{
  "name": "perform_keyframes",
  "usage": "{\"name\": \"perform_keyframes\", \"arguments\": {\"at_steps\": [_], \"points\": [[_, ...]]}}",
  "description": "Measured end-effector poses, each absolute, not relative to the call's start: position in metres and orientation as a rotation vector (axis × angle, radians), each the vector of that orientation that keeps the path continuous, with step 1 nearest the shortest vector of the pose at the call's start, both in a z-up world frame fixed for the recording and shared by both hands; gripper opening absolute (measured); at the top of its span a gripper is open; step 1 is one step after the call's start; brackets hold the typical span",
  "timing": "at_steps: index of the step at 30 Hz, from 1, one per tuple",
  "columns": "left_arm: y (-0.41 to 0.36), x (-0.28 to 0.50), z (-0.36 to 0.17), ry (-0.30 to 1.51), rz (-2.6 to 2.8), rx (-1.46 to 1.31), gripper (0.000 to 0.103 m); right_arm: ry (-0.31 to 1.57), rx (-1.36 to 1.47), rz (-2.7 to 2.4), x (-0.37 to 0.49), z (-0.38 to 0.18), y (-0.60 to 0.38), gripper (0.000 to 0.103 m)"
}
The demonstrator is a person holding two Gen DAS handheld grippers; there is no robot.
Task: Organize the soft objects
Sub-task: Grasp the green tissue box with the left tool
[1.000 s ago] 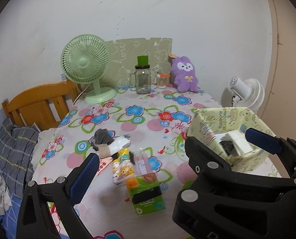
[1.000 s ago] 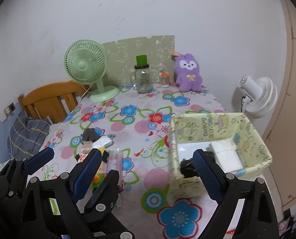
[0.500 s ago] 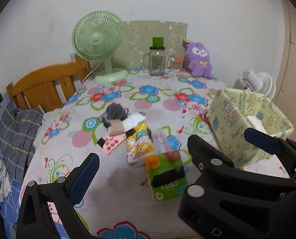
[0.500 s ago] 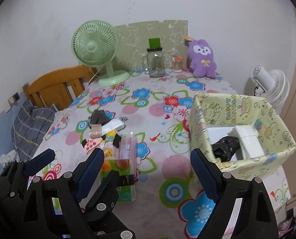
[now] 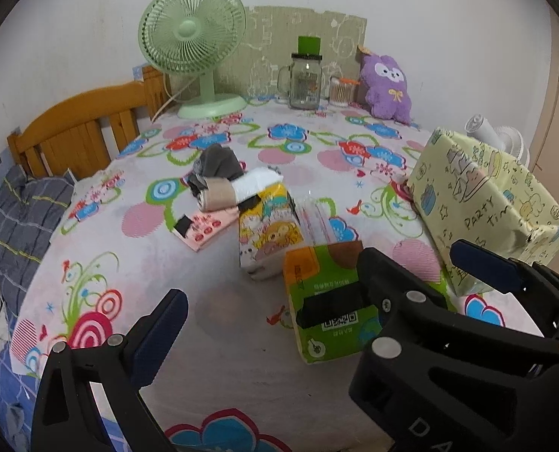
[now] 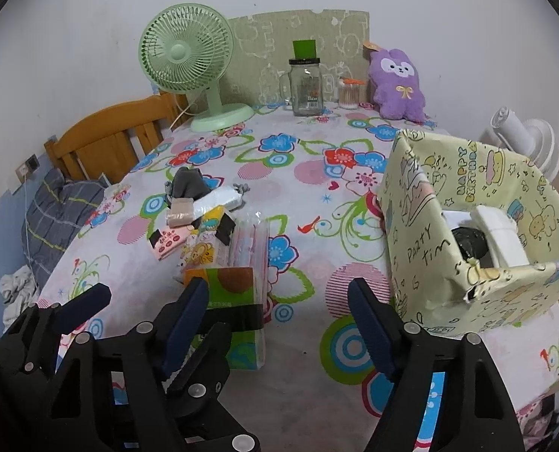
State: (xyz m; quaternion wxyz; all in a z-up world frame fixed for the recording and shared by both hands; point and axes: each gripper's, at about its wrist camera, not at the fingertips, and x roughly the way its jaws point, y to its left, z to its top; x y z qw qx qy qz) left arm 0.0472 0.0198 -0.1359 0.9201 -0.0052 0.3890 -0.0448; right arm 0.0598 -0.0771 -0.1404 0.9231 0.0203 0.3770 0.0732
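Since 1 s ago both wrist views have been brought lower and nearer the tabletop; the green tissue pack [image 5: 326, 301] now sits larger in frame. L to R: left gripper [image 5: 317, 282] is held wide open, nothing gripped, over that pack; right gripper [image 6: 279, 324] likewise agape and empty. Approx. half done, it is judged: a black item and white pack [image 6: 500, 237] are already in the yellow box [image 6: 422, 248], far right. Left on the table: socks pile [image 5: 219, 177], cartoon tissue pack [image 5: 268, 229], clear-wrapped pack [image 5: 315, 218]. Fan [image 5: 193, 56], jar [image 5: 305, 83] and purple plush [image 5: 387, 88] stand far back, not obstructing.
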Motion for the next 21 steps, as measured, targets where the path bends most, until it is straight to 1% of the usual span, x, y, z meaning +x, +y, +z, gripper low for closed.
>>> {"name": "perform_keyframes", "arguments": {"at_steps": [13, 15, 16, 17, 18, 19, 20, 21], "points": [[0.004, 0.057, -0.154, 0.844, -0.100, -0.014, 0.101, 0.826, 0.063, 0.107, 0.069, -0.159, -0.094, 0.071], [0.002, 0.060, -0.157, 0.857, -0.103, -0.013, 0.091, 0.841, 0.068, 0.099, 0.071, -0.163, -0.097, 0.071], [0.002, 0.060, -0.158, 0.863, -0.112, -0.015, 0.089, 0.846, 0.070, 0.098, 0.071, -0.164, -0.098, 0.071], [0.002, 0.061, -0.159, 0.866, -0.117, -0.018, 0.082, 0.852, 0.074, 0.100, 0.072, -0.165, -0.098, 0.071], [0.002, 0.061, -0.160, 0.869, -0.125, -0.025, 0.071, 0.855, 0.078, 0.100, 0.072, -0.166, -0.099, 0.071], [0.002, 0.061, -0.160, 0.871, -0.133, -0.033, 0.065, 0.857, 0.081, 0.100, 0.072, -0.167, -0.099, 0.071], [0.002, 0.061, -0.160, 0.875, -0.141, -0.038, 0.057, 0.858, 0.082, 0.101, 0.072, -0.167, -0.099, 0.071], [0.002, 0.062, -0.160, 0.875, -0.146, -0.041, 0.056, 0.859, 0.082, 0.102, 0.072, -0.167, -0.098, 0.071]]}}
